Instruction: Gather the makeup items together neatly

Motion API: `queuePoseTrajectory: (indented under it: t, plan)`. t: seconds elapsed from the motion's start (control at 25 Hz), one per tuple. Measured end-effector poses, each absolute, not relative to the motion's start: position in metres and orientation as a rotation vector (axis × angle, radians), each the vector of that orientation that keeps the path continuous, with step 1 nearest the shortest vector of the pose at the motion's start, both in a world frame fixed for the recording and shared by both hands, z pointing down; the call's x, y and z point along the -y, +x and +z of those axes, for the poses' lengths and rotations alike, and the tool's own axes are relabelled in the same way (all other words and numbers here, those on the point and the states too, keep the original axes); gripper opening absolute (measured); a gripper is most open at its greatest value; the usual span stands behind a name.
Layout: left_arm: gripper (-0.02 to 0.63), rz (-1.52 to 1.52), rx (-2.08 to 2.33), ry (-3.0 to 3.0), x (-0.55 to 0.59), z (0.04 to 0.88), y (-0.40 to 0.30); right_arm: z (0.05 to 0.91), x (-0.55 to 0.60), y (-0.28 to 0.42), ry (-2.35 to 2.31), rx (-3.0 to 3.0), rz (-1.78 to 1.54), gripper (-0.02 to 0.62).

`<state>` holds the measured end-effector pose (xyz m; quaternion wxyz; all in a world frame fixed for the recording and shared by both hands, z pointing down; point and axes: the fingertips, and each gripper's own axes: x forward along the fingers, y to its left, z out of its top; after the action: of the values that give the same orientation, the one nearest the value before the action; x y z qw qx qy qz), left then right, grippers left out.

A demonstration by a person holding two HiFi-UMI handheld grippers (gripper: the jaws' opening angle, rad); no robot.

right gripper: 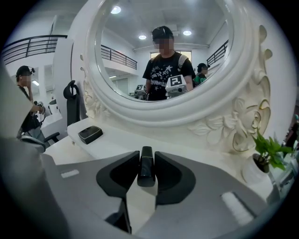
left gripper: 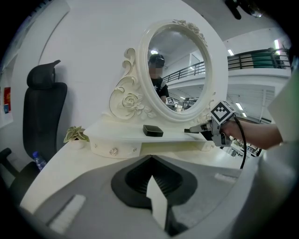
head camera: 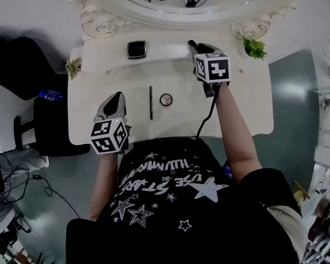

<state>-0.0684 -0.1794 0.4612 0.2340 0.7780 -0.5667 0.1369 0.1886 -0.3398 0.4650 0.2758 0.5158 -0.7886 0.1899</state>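
Note:
On the raised shelf (head camera: pixel 164 53) of the white vanity table (head camera: pixel 242 105), my right gripper (head camera: pixel 195 47) is shut on a black lipstick tube (right gripper: pixel 146 170), which stands between the pads at the shelf's right end. A black square compact (head camera: pixel 137 49) lies on the shelf to the left. On the lower tabletop, a thin black pencil (head camera: pixel 151 102) and a small round compact (head camera: pixel 166 99) lie side by side. My left gripper (head camera: pixel 116 101) hovers over the table's front left with its jaws shut on nothing, left of the pencil.
An oval mirror (head camera: pixel 201 9) in a white ornate frame rises behind the shelf. Small potted plants stand at the left (head camera: pixel 73 66) and right (head camera: pixel 254 48) ends. A black chair (head camera: pixel 51 126) with a water bottle (head camera: pixel 51 96) is left of the table.

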Motion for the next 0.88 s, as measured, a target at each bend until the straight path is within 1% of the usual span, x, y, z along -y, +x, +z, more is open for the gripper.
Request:
queuePoseTrajectory:
  t: [0.44, 0.88]
  plan:
    - [0.002, 0.419, 1.368, 2.265, 0.179, 0.467, -0.075, 0.449, 0.273, 0.184, 1.59, 2.092, 0.531, 0.127]
    - [0.002, 0.477, 1.188, 2.347, 0.168, 0.478, -0.075, 0.495, 0.2, 0.174, 1.684, 1.957, 0.626, 0.127]
